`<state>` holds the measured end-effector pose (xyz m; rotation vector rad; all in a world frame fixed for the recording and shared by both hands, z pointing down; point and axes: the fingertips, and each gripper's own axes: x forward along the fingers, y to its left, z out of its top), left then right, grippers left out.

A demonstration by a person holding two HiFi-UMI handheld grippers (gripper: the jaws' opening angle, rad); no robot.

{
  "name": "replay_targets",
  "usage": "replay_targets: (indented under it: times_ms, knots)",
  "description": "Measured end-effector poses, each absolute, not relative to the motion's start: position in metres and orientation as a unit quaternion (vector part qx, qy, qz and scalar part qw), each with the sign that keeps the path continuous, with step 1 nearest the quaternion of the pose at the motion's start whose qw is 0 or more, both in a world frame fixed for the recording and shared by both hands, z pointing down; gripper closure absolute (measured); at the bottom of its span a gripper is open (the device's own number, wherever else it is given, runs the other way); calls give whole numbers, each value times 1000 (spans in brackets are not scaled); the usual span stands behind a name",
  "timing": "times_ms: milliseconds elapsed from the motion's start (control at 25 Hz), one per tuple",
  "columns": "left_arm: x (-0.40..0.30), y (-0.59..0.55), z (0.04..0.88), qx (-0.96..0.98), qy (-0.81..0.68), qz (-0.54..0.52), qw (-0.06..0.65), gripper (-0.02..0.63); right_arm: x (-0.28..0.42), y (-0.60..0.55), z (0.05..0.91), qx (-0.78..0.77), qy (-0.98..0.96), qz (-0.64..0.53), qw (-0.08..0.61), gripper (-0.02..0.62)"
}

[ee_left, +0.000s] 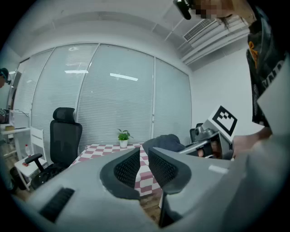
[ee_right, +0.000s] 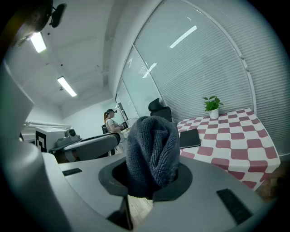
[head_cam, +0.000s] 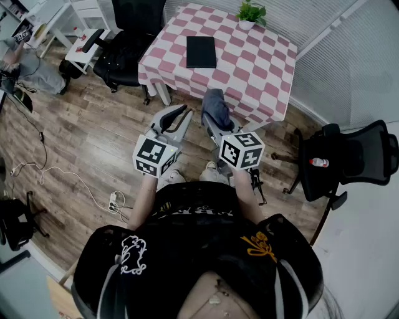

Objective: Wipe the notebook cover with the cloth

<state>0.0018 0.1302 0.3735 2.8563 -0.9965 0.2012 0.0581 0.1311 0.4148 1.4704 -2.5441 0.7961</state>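
left gripper (ee_left: 142,166) at 11 o'clock, jaws slightly parted, nothing between. black notebook (head_cam: 201,52) flat on checkered table (head_cam: 249,68) at 12 o'clock, well apart from both grippers. right gripper (ee_right: 152,174) at 1 o'clock, clamped on grey cloth (ee_right: 152,145).

Open tabletop (head_cam: 249,68) around notebook (head_cam: 201,52); plant (head_cam: 251,12) at far corner; chair (head_cam: 121,47) flanks left side

Clamped between the jaws of the right gripper (ee_right: 152,179): a grey terry cloth (ee_right: 152,149), bunched and standing up above them. Beyond the jaws, slightly right, a black notebook (ee_right: 189,138) flat on a checked table (ee_right: 240,145), apart from the cloth. Farther back, a potted plant (ee_right: 212,107). Left of the jaws, the left gripper (ee_right: 88,145).
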Motion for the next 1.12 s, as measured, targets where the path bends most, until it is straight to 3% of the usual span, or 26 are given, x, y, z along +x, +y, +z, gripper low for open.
replay_targets:
  times_ms: [1120]
  knots:
    - [78, 106, 394, 927, -360, 87, 64, 554, 141, 104, 431, 450, -841, 297, 38, 523]
